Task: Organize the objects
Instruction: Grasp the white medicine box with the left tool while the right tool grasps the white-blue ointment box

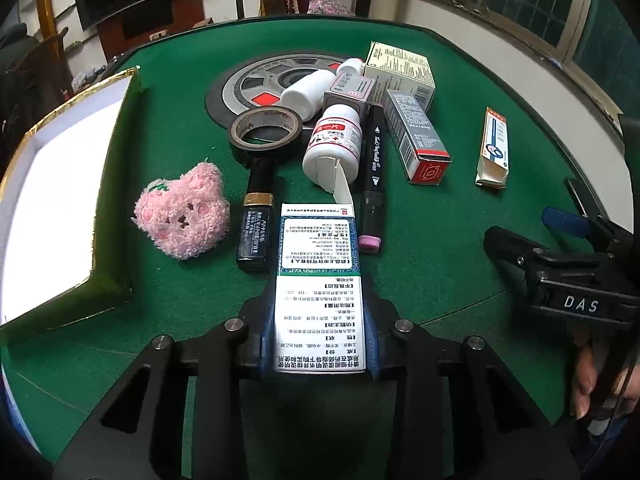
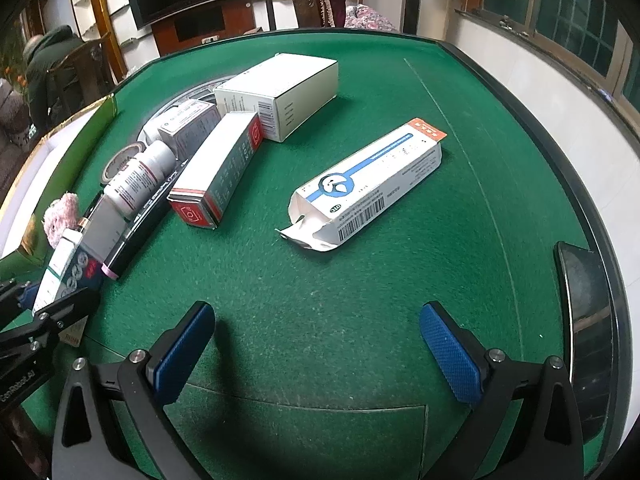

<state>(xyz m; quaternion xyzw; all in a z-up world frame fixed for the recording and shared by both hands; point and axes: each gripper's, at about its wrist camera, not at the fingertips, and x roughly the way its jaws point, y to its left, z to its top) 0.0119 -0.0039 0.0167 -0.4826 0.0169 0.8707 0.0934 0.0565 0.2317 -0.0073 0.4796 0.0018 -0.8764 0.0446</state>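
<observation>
My left gripper (image 1: 320, 320) is shut on a long white and teal medicine box (image 1: 318, 256) printed with text, its blue pads pressing both long sides. Beyond it lie a pink plush bear (image 1: 182, 216), a black tape roll (image 1: 266, 132), a white bottle with a red label (image 1: 334, 144), a black marker (image 1: 372, 176) and a grey box with a red end (image 1: 418, 136). My right gripper (image 2: 318, 354) stands open over bare felt, nothing between its pads. A white and blue carton (image 2: 368, 188) with an open flap lies ahead of it.
An open tray box with green and gold walls (image 1: 112, 184) stands at the table's left edge. A large white box (image 2: 280, 92) and more bottles sit around the round centre disc (image 1: 256, 88). The green table has a raised dark rim (image 2: 560, 152).
</observation>
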